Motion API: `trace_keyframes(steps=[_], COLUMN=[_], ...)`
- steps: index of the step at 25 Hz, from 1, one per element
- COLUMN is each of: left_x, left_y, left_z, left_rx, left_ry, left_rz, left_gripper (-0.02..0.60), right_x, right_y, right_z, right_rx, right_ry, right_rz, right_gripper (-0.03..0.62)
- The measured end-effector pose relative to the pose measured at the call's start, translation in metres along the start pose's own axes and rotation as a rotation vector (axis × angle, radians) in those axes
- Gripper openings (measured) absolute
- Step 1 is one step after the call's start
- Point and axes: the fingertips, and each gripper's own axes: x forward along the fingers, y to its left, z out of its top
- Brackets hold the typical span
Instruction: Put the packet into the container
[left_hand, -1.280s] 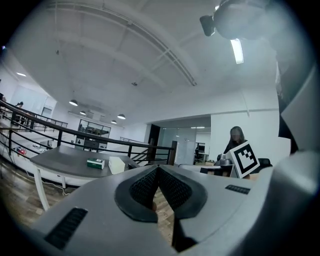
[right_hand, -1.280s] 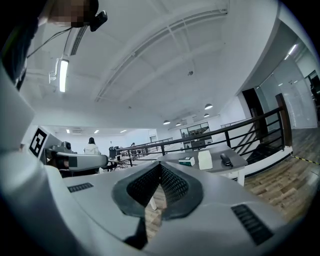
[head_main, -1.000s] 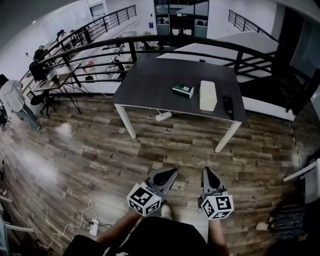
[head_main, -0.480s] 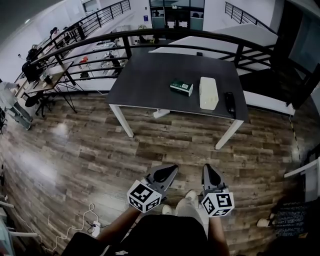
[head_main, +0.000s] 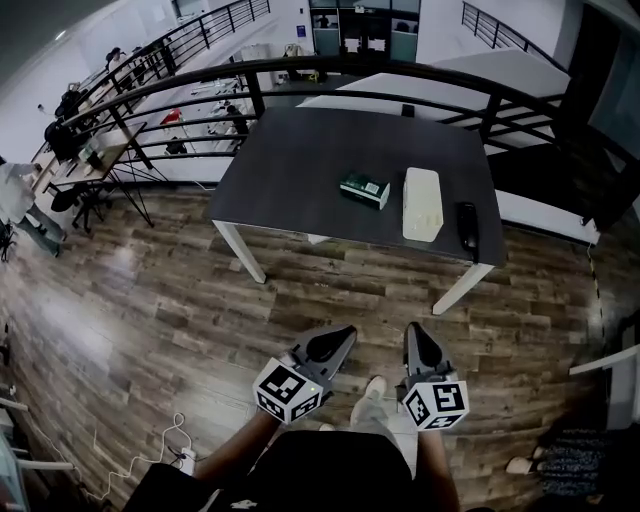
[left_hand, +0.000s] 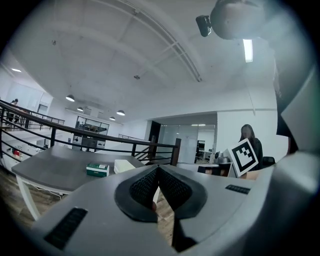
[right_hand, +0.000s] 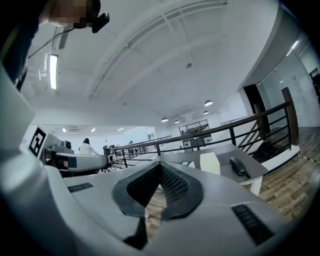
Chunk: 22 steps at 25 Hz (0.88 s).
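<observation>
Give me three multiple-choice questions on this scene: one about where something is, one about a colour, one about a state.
1. In the head view, where is the packet relative to the container?
A. left of it, on the table
B. inside it
C. on the floor

2. What colour is the packet?
A. red
B. green
C. yellow

3. How are the left gripper and the right gripper?
A. both open
B. both shut, empty
C. left shut on the packet

Answers:
1 A: the packet lies on the table, apart from the container and to its left.
2 B: its top is green.
3 B: in each gripper view the pads meet with nothing between them.
</observation>
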Motion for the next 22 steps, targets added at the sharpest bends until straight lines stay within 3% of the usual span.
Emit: trace_keyframes(steps=[13,22], left_x=[0.102,0.152], left_y=[0.039,0.050], left_z=[0.019,0.031], left_rx=[-0.017,-0.028], left_ry=[-0.003,-0.018], left_rz=[0.047,0.095], left_gripper=[0.006,0.006], right_x=[0.070,0.100], right_y=[-0.084,-0.123], right_z=[0.026,0.040], right_rx=[0.005,0.004], right_ry=[0.029,0.031], right_rz=[0.032,0.105], right_gripper=[0.003,0.003])
